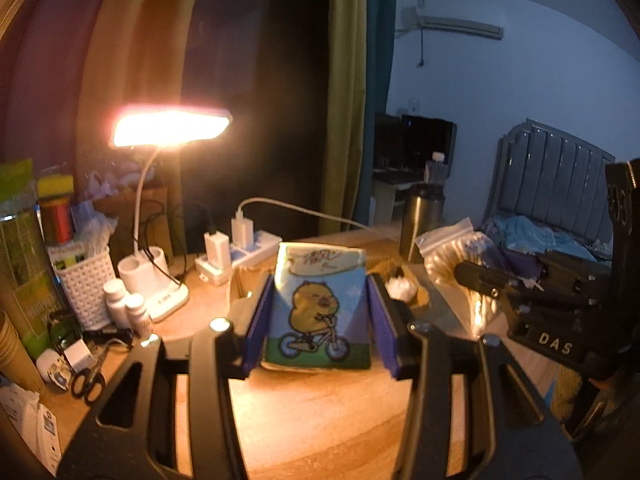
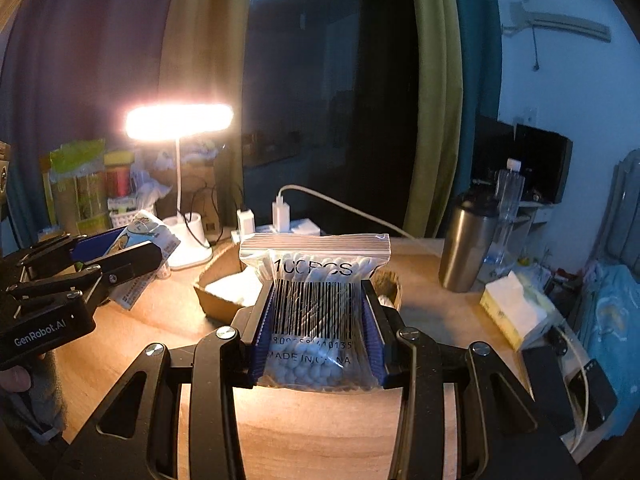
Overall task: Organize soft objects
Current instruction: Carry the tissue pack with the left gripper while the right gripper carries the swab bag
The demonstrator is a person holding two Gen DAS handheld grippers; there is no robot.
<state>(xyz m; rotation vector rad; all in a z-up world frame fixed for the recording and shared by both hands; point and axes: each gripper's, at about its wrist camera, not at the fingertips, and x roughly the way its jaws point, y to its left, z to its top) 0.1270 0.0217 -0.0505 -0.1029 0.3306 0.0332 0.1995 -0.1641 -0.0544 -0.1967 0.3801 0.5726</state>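
Left gripper (image 1: 320, 316) clamps tissue pack (image 1: 318, 312) (cartoon on bike) above desk (image 1: 320, 420), w/ lit lamp (image 1: 172, 128) behind

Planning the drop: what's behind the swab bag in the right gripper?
Behind the swab bag, held in the right gripper, sits a woven basket with something white inside. The bag hides the basket's middle, so its other contents can't be seen.

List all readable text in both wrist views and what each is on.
"100PCS": cotton swab bag in the right gripper
"MADE IN CHINA": same bag, under the barcode; the digits are partly hidden
"GenRobot.AI": left gripper
"DAS": right gripper, seen from the left wrist
Tissue pack in the left gripper: Chinese characters, blurred
Green packages: unreadable
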